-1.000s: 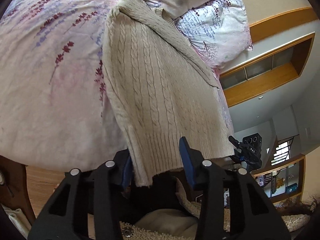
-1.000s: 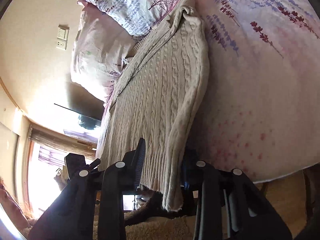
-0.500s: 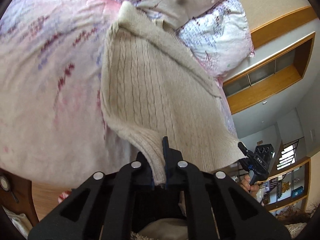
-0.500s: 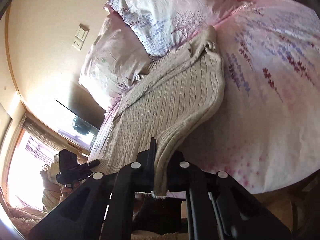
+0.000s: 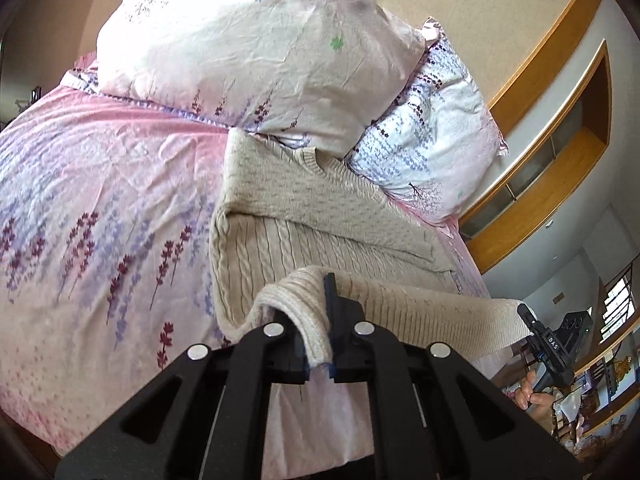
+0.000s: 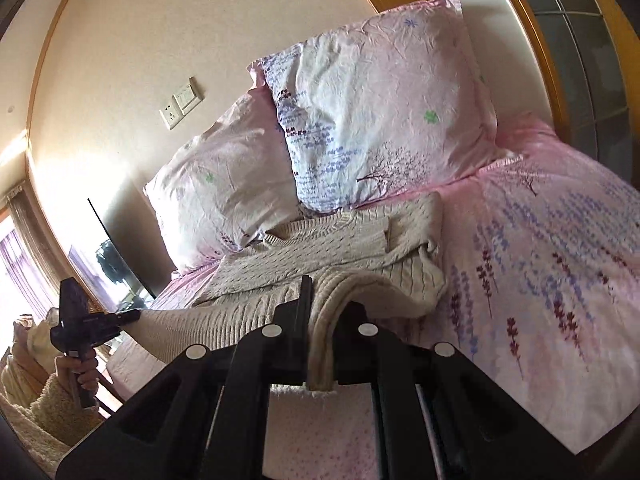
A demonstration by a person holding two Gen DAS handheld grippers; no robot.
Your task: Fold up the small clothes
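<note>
Sweater [image 5: 320, 216], cream cable-knit, lies on a pink floral bedspread [image 5: 100, 200] with its neckline toward the pillows; it serves as the landmark for everything below. Left of the sweater in the left wrist view, the bedspread shows purple lavender sprigs. Just beyond the sweater's collar rest two floral pillows: a pale pink pillow [image 5: 248, 44] and, to its right, a white-and-blue pillow [image 5: 436, 136], both touching the knit's top edge. At the sweater's near hem, the left gripper [image 5: 320, 360] is clamped on the ribbed edge, which is raised off the bedspread and drapes between the closed jaws. The hem stretches rightward as a lifted band to the right gripper [image 5: 552, 344], seen at the far right of this view with the person's hand below it. In the right wrist view, the left gripper [image 6: 96, 324] appears at the sweater's left hem corner, while the right gripper [image 6: 320, 360] is closed tight on the ribbed hem [image 6: 320, 344] at the sweater's right corner. A wall switch plate [image 6: 181, 106] sits on the wall above the pillows.
</note>
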